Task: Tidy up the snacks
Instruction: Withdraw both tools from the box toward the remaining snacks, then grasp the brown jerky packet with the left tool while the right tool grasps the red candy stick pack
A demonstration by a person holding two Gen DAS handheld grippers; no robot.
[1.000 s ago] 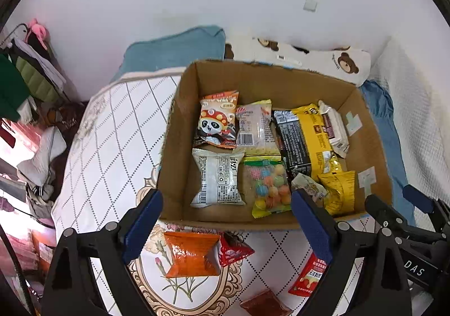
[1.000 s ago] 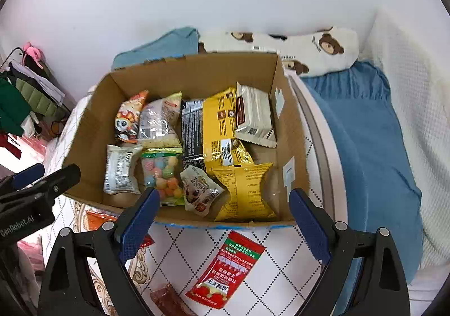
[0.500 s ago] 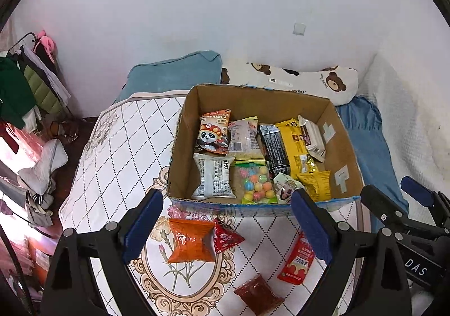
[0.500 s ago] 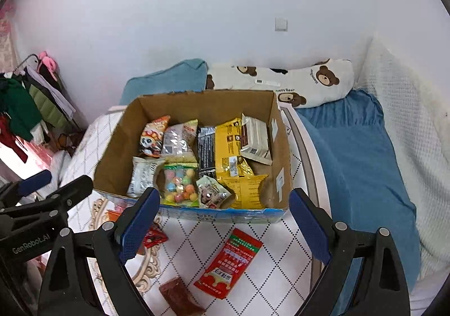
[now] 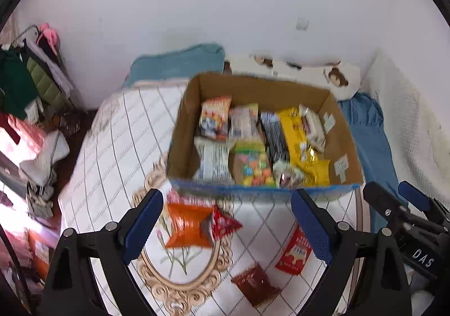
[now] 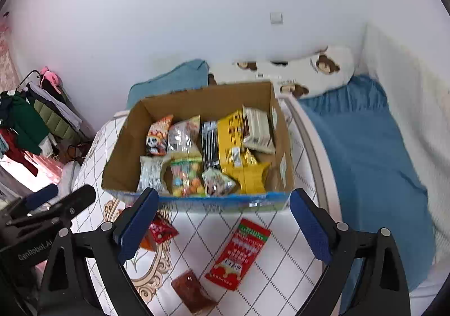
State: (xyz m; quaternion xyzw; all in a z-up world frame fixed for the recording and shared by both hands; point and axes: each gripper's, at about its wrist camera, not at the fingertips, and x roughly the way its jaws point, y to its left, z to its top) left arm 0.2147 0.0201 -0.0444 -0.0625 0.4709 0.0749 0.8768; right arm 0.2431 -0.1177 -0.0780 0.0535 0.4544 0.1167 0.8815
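Change: both grippers have drawn back from the cardboard box (image 5: 261, 186), so more of the bed shows.
Left gripper (image 5: 226, 220): jaws wide, empty.
Right gripper (image 6: 223, 220): jaws wide, empty.
Loose snacks: orange packet (image 5: 188, 227), red sachet (image 6: 239, 254), dark red packet (image 6: 194, 290), all in front of the box, awaiting pickup.

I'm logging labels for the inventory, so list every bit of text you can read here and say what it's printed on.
"DAS": on the right tongs' black body, seen from the left camera.
"GenRobot.AI": on the left tongs' black body, seen from the right camera; the last letters are partly cut off.
Red packet on the cloth: printed lines, too small to read.
Snack packets in the cardboard box: too blurred to read.
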